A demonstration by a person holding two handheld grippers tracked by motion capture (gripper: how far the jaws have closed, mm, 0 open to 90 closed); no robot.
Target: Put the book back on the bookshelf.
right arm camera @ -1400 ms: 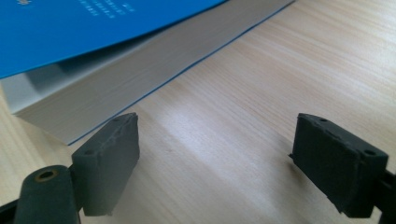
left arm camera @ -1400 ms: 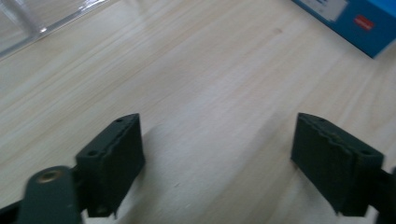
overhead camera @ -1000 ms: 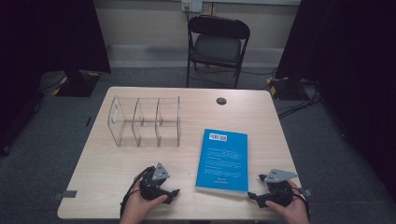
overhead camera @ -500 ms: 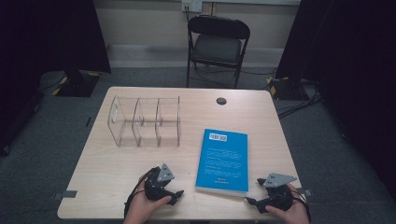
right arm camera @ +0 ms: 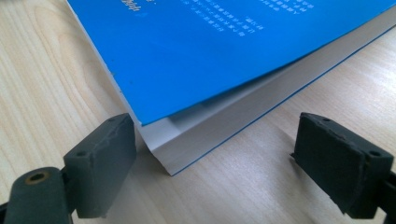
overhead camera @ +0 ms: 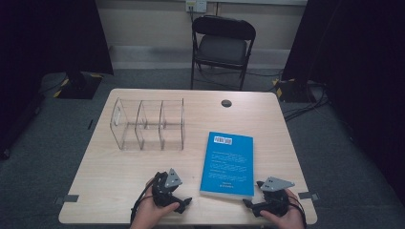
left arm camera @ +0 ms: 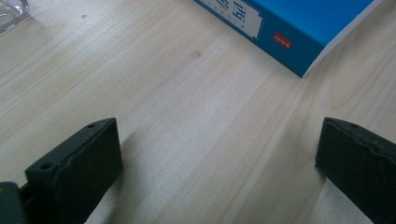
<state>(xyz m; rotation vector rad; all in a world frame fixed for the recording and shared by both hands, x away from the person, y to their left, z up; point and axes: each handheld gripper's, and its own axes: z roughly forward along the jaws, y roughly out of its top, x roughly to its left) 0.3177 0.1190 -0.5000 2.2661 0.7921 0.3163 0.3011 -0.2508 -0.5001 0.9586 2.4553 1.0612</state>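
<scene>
A blue paperback book (overhead camera: 228, 164) lies flat on the wooden table (overhead camera: 119, 176), its barcode end away from me. My left gripper (overhead camera: 184, 204) rests near the front edge, left of the book and pointing toward it. Its jaws have just been opening and now stand wide over bare wood, nothing between them (left arm camera: 217, 158). The book's spine corner (left arm camera: 289, 32) lies beyond them. My right gripper (overhead camera: 249, 206) sits at the book's near right corner. It is open, with that corner (right arm camera: 187, 149) between the jaws, close to the left one and not pinched. The cover is slightly lifted there.
A clear acrylic divider rack (overhead camera: 148, 125) stands at the back left of the table, its edge at the corner of the left gripper view (left arm camera: 9, 11). A black round grommet (overhead camera: 226, 103) sits at the far edge. A folding chair (overhead camera: 222, 47) stands behind the table.
My right gripper has slid left and slightly nearer, up to the book's near right corner. The left gripper has stayed about where it was. The book has not moved.
</scene>
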